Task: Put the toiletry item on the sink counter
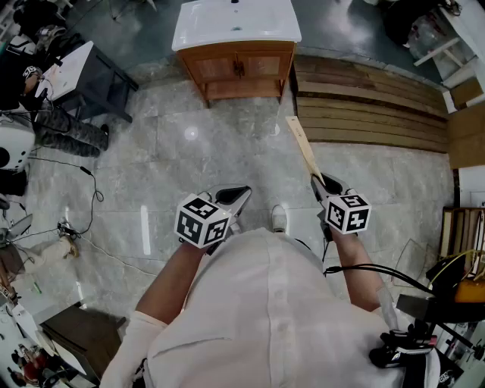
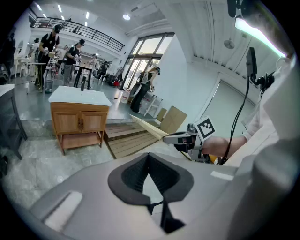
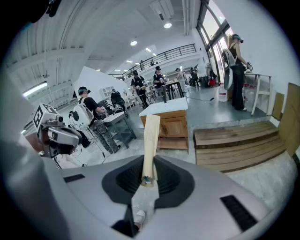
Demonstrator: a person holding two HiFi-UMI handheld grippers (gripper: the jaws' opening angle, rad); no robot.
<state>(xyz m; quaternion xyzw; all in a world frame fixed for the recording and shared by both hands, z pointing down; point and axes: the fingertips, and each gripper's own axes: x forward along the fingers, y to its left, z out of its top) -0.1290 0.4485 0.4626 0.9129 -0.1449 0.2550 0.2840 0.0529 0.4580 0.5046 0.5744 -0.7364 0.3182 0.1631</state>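
Note:
A long, flat, cream-coloured toiletry box sticks forward out of my right gripper, whose jaws are shut on its near end. In the right gripper view the box rises from between the pads, pointing at the sink counter. That counter is a white basin top on a wooden cabinet, standing across the floor straight ahead. My left gripper is held low beside the person's body, shut with nothing in it. The left gripper view shows its jaws together and the counter far off.
Wooden plank steps lie to the right of the cabinet. A dark table stands at the left, and cables trail over the tiled floor. Several people stand at tables in the background. The person's shoe shows between the grippers.

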